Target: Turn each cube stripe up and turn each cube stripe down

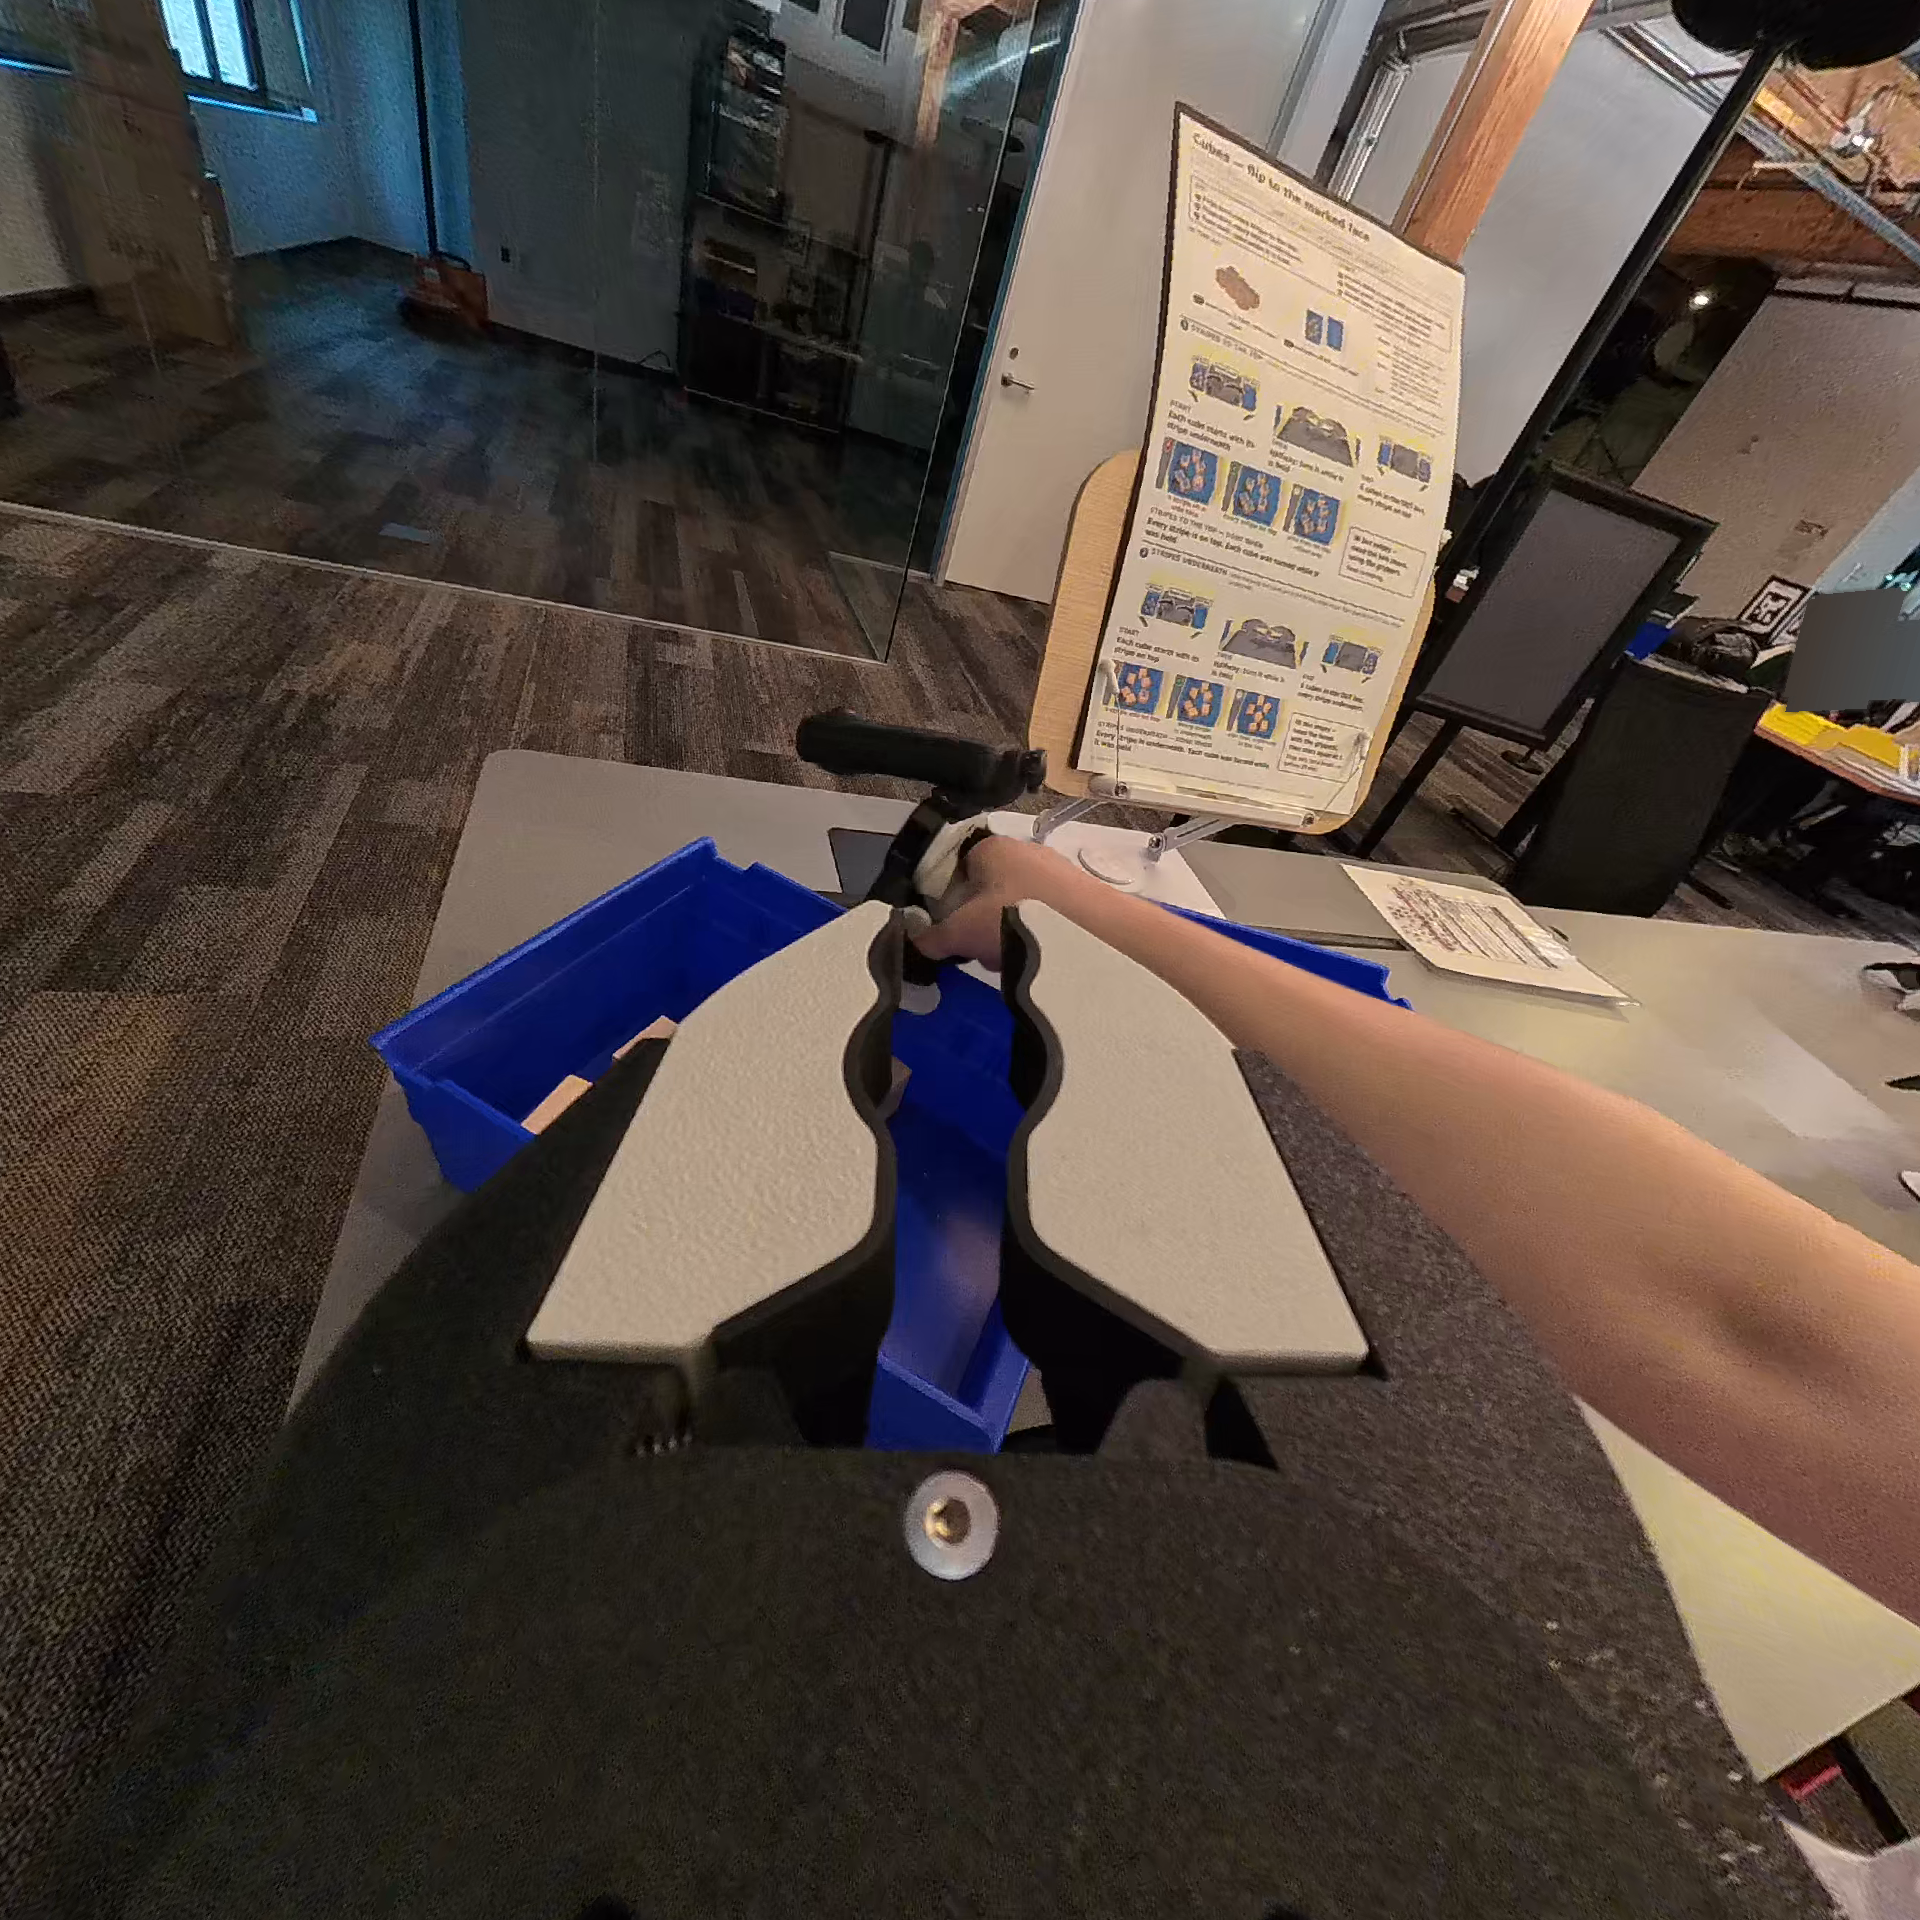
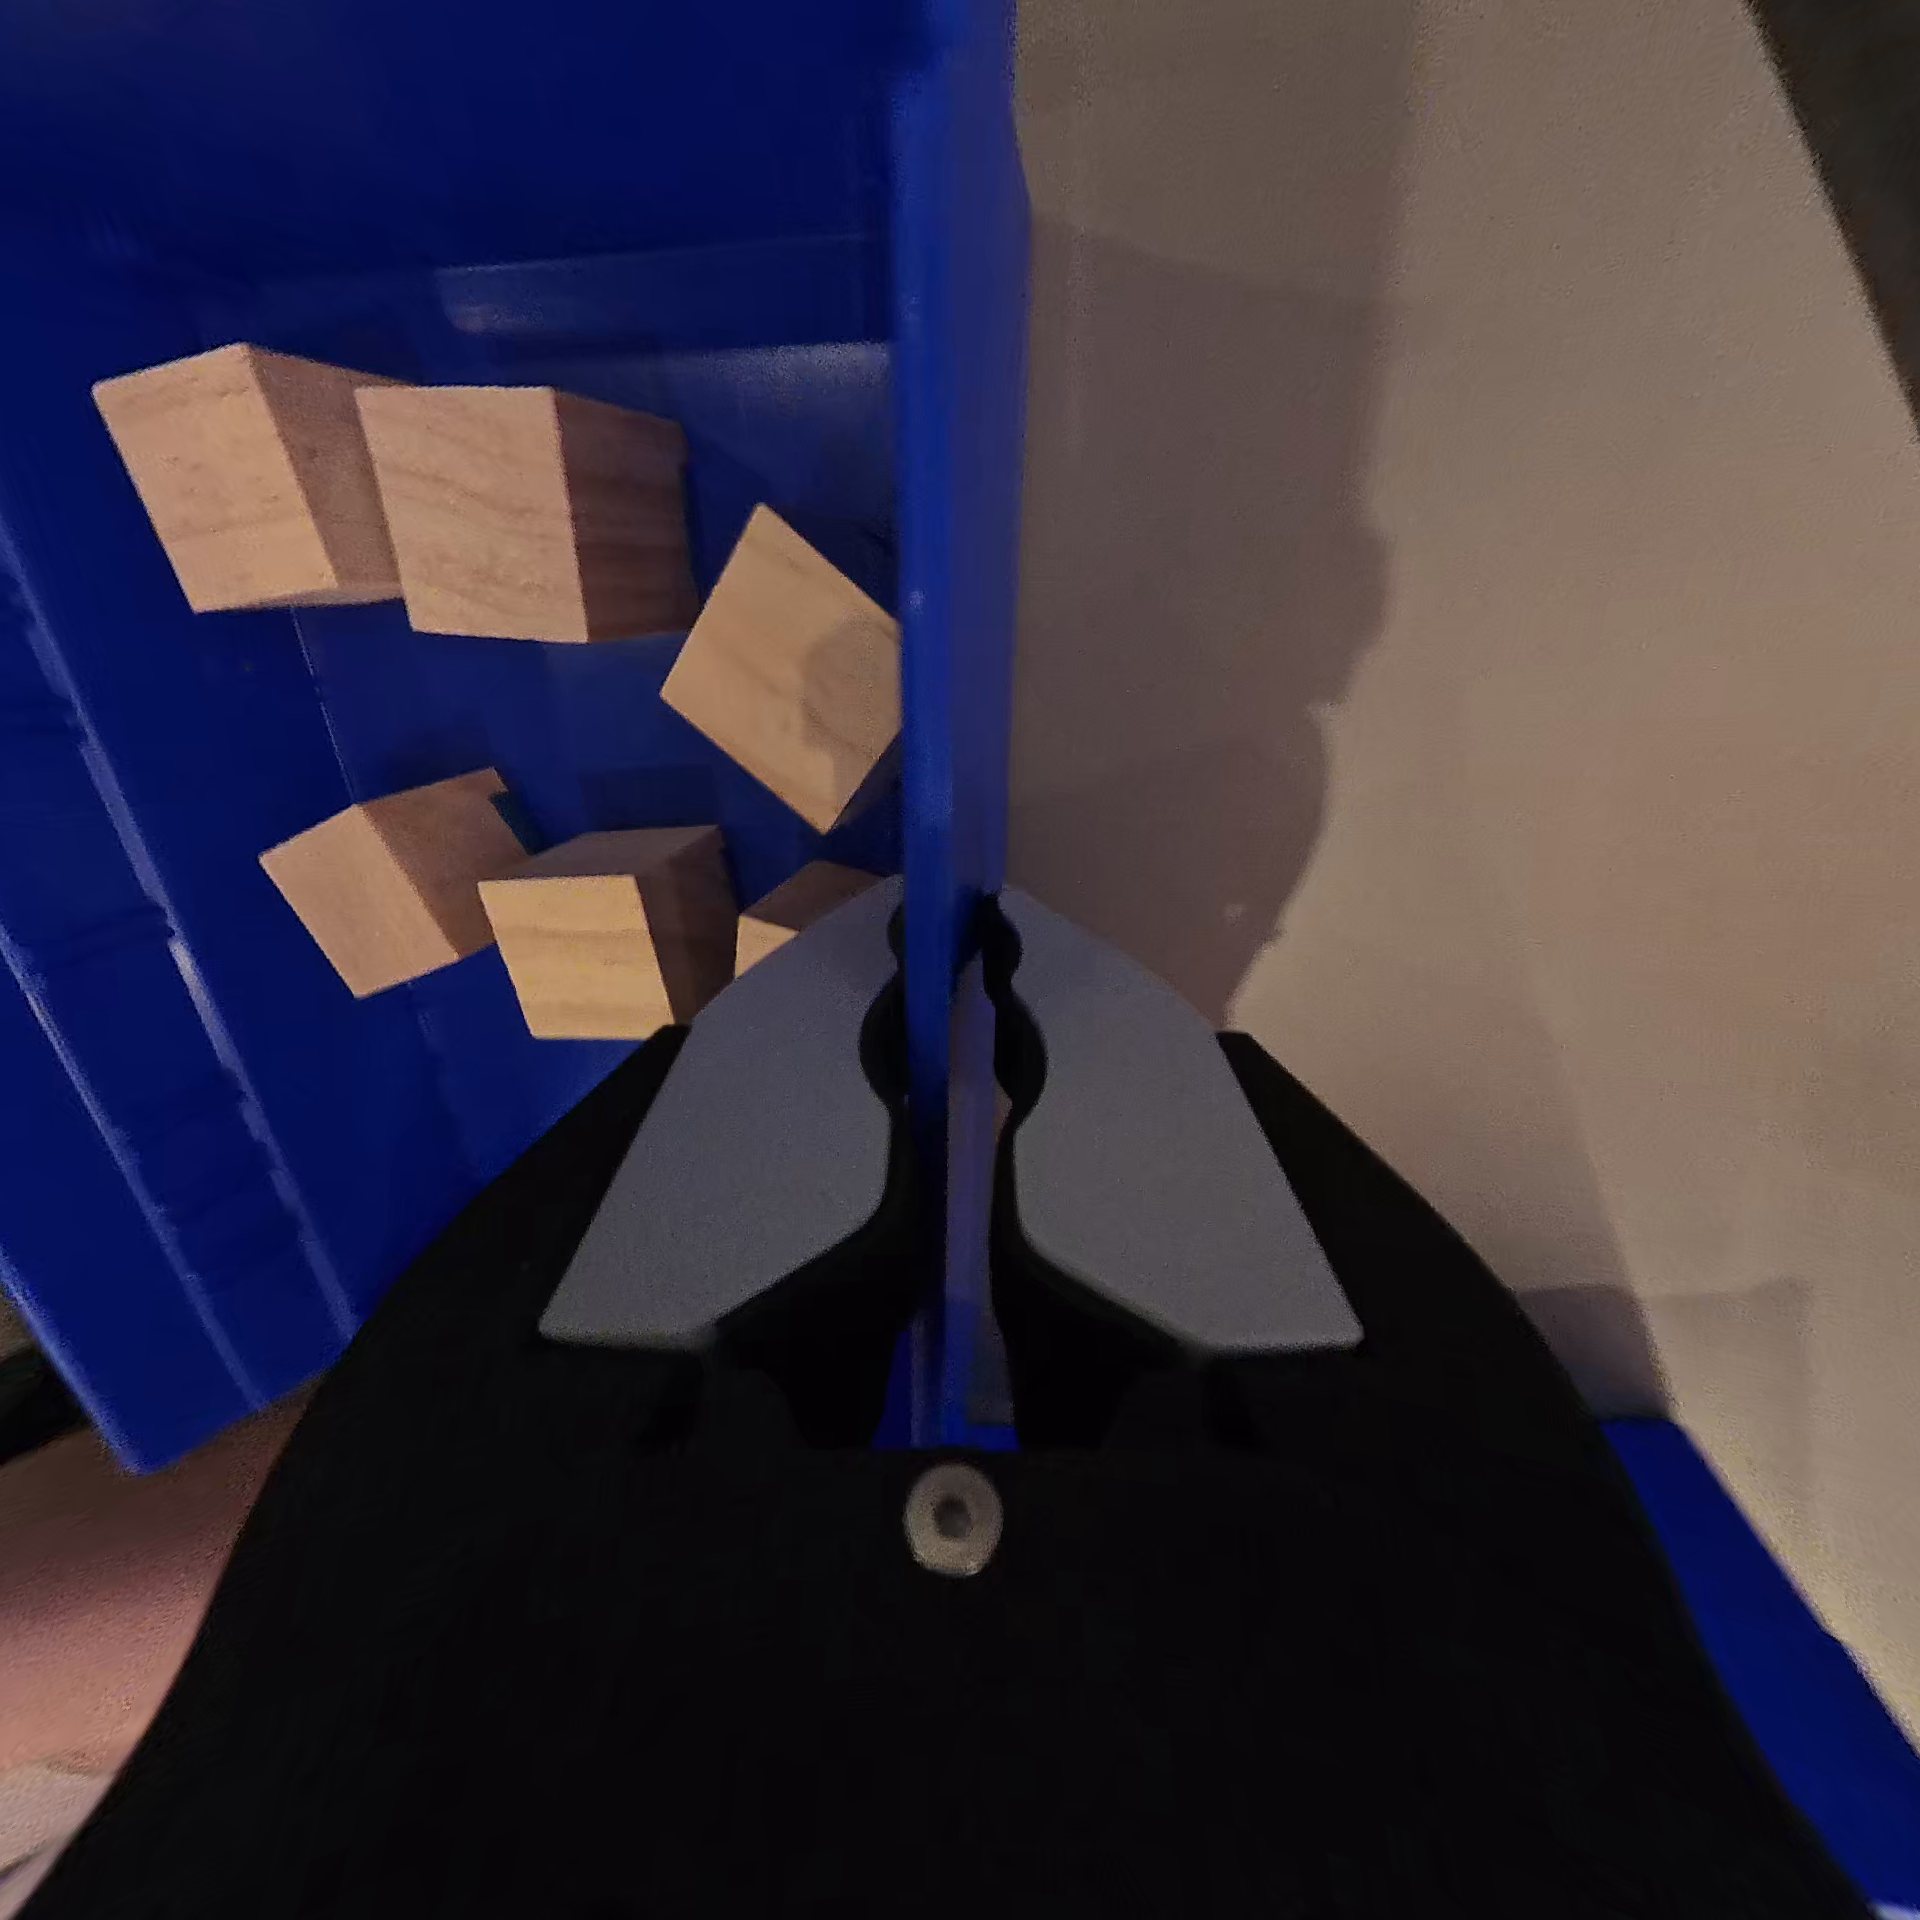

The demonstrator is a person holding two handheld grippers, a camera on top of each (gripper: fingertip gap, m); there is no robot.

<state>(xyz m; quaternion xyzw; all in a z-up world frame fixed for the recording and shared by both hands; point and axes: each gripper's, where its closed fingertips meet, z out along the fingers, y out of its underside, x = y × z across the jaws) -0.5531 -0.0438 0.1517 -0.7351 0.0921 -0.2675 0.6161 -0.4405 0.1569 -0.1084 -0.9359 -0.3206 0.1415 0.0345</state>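
A blue bin (image 1: 582,997) stands on the grey table (image 1: 582,810). In the right wrist view it holds several plain wooden cubes (image 2: 520,509), with no stripe showing on their visible faces. My right gripper (image 2: 951,904) is shut on the bin's side wall (image 2: 951,520), one finger inside and one outside. My left gripper (image 1: 948,914) is open and empty, hovering above the near part of the bin. Two cube tops (image 1: 644,1039) peek out beside its left finger. A person's forearm (image 1: 1351,1091) reaches across to the bin's far side.
An instruction sheet on a stand (image 1: 1278,499) is at the table's back. A paper sheet (image 1: 1475,925) lies to the right. More blue bin rim (image 1: 1299,951) shows behind the arm. Carpet floor (image 1: 208,935) lies left of the table edge.
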